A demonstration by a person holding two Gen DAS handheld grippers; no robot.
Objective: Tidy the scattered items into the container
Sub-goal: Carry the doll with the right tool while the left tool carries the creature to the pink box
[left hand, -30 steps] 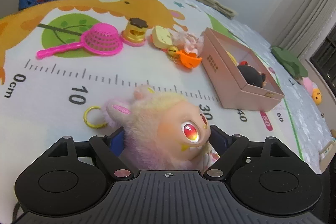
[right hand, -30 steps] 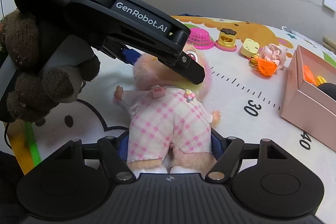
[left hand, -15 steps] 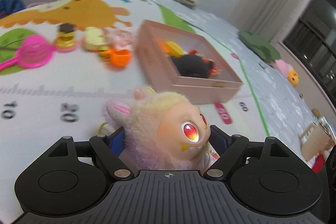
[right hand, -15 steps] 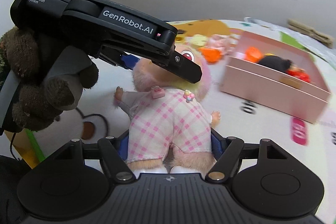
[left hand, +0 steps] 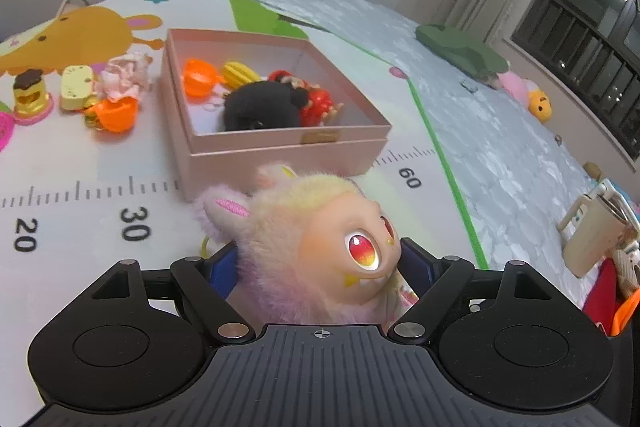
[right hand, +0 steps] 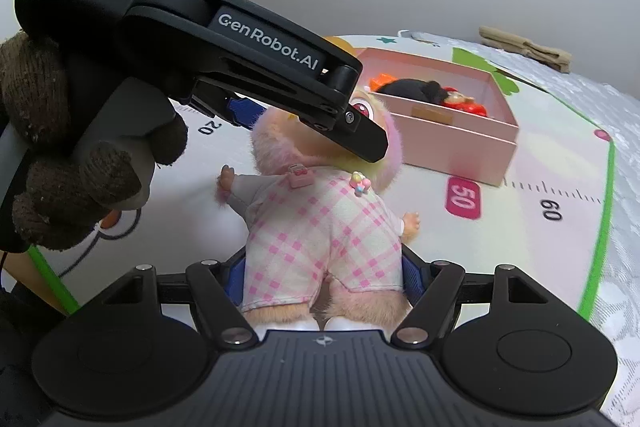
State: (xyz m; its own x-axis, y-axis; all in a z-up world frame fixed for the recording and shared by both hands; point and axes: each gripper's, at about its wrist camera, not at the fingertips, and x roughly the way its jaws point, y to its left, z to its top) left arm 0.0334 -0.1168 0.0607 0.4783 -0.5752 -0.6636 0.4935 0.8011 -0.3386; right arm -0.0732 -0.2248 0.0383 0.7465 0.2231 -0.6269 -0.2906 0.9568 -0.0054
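A plush doll (left hand: 320,231) is clamped at the head by the left gripper (left hand: 320,263) and at the body, in its pink checked dress, by the right gripper (right hand: 324,279). It is held just in front of the pink box (left hand: 280,147), which rests on the play mat (left hand: 80,163). Inside the box a black plush toy (left hand: 260,103), an orange piece (left hand: 198,79), a yellow piece (left hand: 238,75) and a red toy (left hand: 318,103) are seen. More small toys (left hand: 100,95) are scattered on the mat left of the box.

A printed play mat (left hand: 80,163) carries a pink box (left hand: 280,155) mid-mat — small toys (left hand: 80,99) lie beside it, toward the far edge.
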